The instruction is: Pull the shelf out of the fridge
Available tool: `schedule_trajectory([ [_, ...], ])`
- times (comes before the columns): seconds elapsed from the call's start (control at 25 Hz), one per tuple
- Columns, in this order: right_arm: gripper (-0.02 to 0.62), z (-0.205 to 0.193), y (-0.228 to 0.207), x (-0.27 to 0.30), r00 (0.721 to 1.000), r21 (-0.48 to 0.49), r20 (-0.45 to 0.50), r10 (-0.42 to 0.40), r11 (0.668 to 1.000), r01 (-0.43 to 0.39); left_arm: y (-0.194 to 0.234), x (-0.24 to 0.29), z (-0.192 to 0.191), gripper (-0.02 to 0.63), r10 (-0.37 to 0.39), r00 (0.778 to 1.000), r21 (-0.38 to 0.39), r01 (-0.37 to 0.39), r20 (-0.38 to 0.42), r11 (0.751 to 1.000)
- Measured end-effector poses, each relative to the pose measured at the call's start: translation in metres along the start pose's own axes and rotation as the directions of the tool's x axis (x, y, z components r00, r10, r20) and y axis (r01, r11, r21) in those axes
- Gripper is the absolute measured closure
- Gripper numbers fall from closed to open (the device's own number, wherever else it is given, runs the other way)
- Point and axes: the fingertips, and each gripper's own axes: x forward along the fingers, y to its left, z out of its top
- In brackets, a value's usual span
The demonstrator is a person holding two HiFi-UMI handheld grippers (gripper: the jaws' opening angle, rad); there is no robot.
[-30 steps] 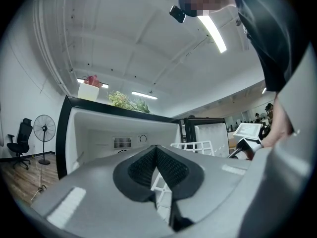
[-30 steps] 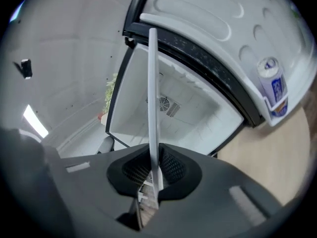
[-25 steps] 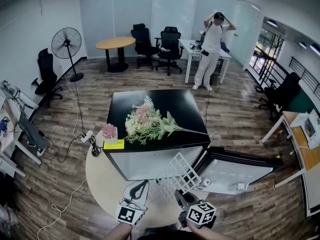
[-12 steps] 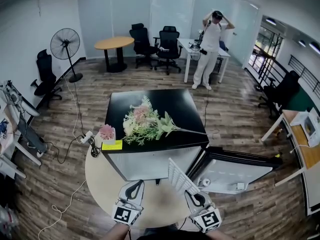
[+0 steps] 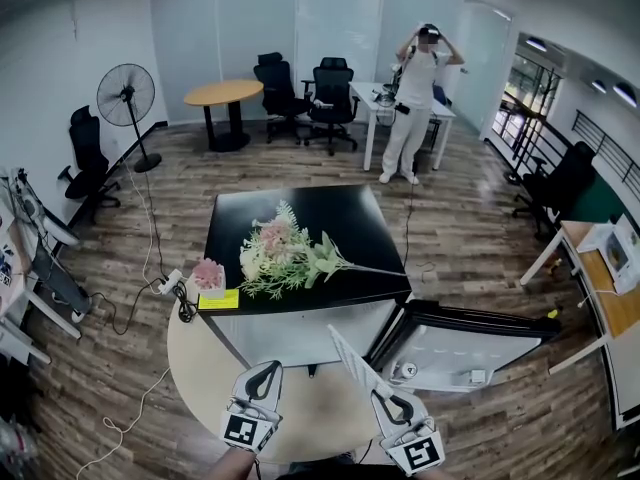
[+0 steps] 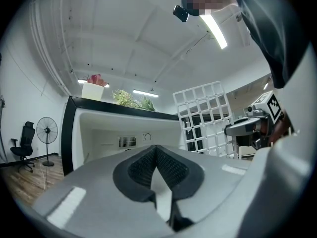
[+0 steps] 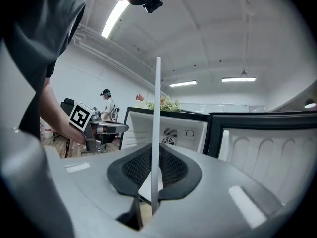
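While the right gripper (image 5: 385,398) clamped the white wire shelf (image 5: 352,360) on edge before the open fridge (image 5: 290,333), the left gripper (image 5: 264,372) was closed, empty

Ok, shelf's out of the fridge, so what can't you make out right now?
Fridge inside: head view, mostly hidden under its black top; left gripper view, lower part behind the left gripper.
Shelf: right gripper view, edge-on, grid unreadable.
Small things on the door: head view, too small.
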Motion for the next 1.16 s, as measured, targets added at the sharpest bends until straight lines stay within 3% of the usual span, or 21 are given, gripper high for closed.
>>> schedule_trajectory([
  [0.8, 0.560, 0.011, -0.017, -0.007, 0.997, 0.036, 0.059, -0.053, 0.998, 0.051, 0.006, 0.007, 0.007, 0.607, 0.001, 1.000, 0.029, -0.001, 0.020, 1.000],
  [1.16, 0.560, 0.018, -0.027, -0.005, 0.993, 0.035, 0.079, -0.092, 0.995, 0.089, 0.008, 0.007, 0.007, 0.607, 0.014, 0.998, 0.052, -0.011, -0.056, 0.999],
])
